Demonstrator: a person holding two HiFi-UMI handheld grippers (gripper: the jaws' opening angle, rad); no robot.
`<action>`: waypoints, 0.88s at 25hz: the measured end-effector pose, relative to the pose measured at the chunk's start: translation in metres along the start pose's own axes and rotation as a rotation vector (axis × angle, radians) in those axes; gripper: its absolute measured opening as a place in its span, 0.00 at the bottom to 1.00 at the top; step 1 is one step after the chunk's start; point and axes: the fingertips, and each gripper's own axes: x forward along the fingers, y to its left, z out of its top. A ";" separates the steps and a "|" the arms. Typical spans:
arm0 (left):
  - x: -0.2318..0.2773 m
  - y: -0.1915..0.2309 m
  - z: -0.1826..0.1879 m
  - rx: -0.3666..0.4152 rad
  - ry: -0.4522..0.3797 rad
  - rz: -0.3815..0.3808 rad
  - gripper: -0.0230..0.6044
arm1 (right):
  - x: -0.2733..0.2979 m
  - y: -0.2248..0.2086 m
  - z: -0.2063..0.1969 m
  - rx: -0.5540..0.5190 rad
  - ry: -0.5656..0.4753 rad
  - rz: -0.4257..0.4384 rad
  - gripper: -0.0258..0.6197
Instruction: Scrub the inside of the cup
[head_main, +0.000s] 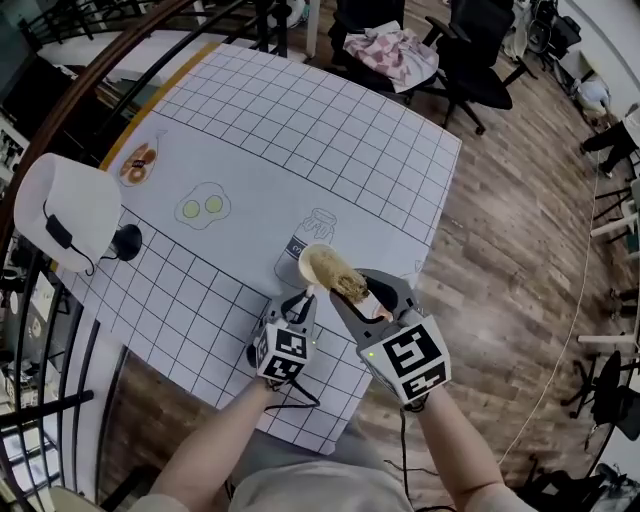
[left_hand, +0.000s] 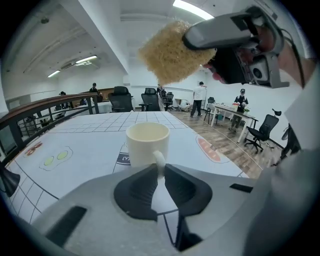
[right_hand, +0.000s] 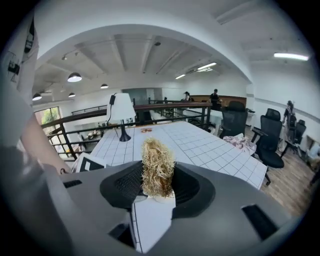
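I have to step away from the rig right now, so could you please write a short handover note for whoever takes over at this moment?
Left tongs: shut on the handle of the cream cup, which stands upright on the grid-printed table.
Right tongs: shut on a straw-coloured fibre scrubber, held in the air above the cup's mouth, not inside it.
Done: cup gripped by its handle, scrubber in hand.
Left: lower the scrubber into the cup and scrub the inside.
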 end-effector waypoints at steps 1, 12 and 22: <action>-0.003 0.001 -0.002 0.014 -0.002 -0.019 0.12 | 0.005 0.005 -0.004 -0.028 0.035 0.027 0.28; -0.057 -0.013 -0.044 0.225 -0.035 -0.336 0.12 | 0.015 0.048 -0.028 -0.238 0.237 0.236 0.28; -0.087 0.021 -0.068 0.228 -0.006 -0.271 0.12 | 0.038 0.088 -0.051 -0.330 0.373 0.342 0.28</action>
